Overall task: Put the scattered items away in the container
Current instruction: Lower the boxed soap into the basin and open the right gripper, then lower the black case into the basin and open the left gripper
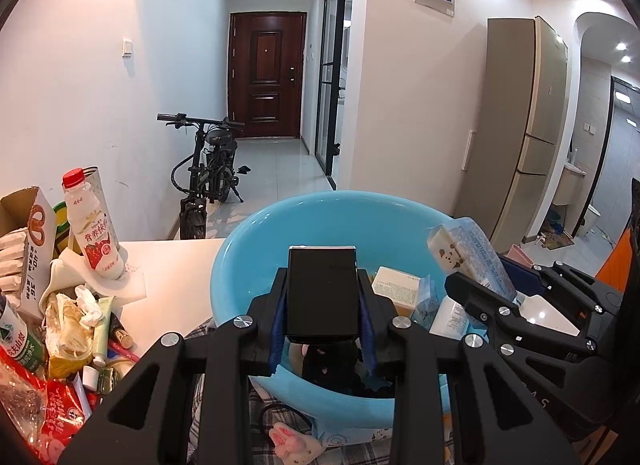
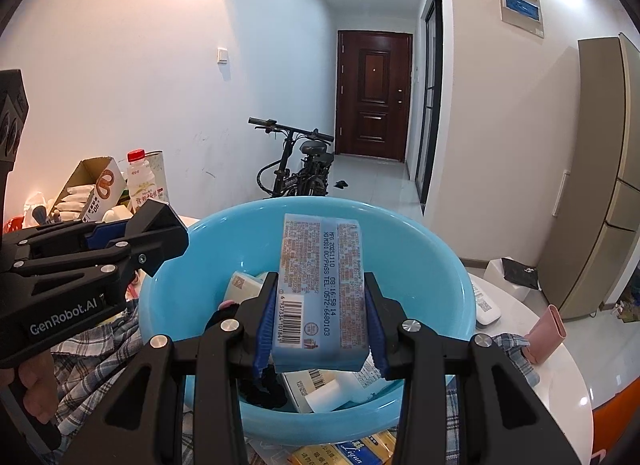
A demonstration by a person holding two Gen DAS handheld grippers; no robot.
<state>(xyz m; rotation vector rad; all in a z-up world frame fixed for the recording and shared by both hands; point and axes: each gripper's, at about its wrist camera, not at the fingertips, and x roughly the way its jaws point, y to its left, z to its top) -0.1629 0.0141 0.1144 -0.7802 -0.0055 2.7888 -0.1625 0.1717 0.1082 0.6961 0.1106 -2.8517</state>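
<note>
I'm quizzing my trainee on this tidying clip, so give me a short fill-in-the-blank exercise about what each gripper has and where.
1. The left gripper is shut on a ____ box.
2. The right gripper holds a blue wipes pack above the ____ basin.
3. The bottle left of the basin has a ____ cap.

Missing words: black; blue; red

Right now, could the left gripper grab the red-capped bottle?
Probably not: the left gripper is shut on a black box over the basin, so it must drop that first.
</note>
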